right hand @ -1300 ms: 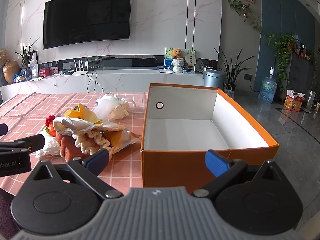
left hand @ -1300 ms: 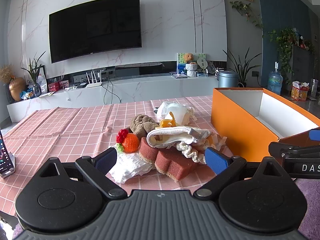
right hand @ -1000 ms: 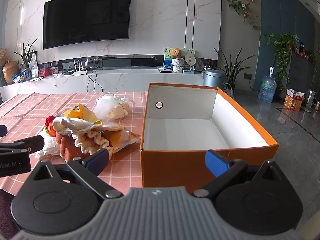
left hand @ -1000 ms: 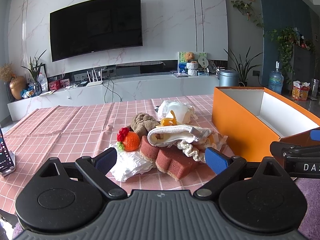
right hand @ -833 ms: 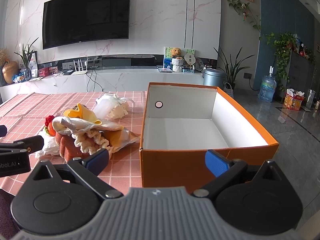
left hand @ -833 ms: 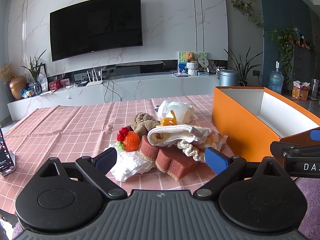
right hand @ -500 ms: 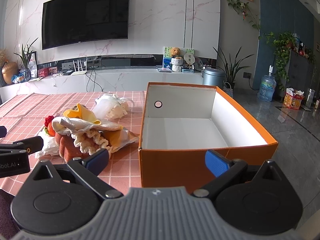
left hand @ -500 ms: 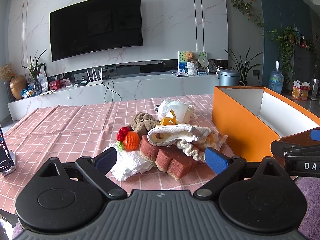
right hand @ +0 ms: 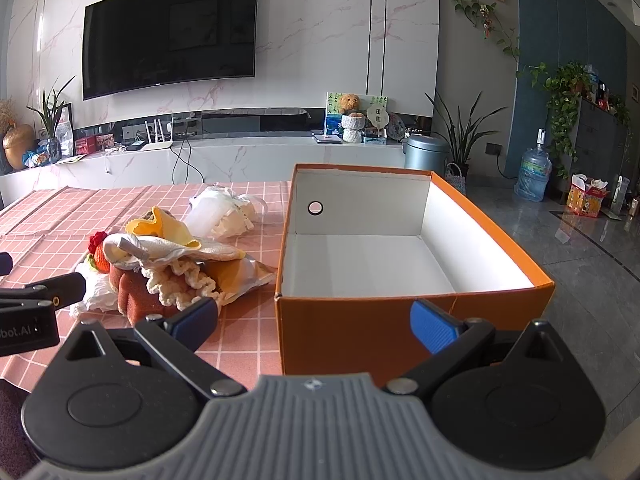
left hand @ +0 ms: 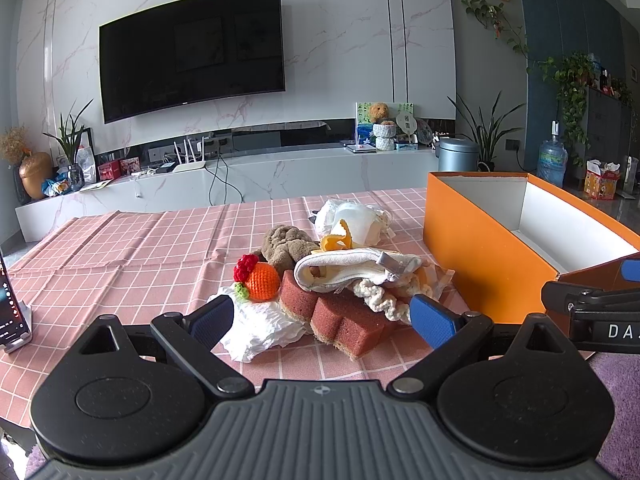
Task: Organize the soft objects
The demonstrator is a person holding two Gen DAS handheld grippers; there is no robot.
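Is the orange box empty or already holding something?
Empty. The box shows only its bare white floor and walls; the soft things lie beside it on the table.

The left tool (left hand: 322,316) has eased a touch toward the pile (left hand: 340,276), which sits slightly higher in its view than a second ago. The right tool's (right hand: 314,322) view has drifted marginally, the box (right hand: 400,320) edging left. Nothing on the surface (left hand: 140,248) has been displaced.
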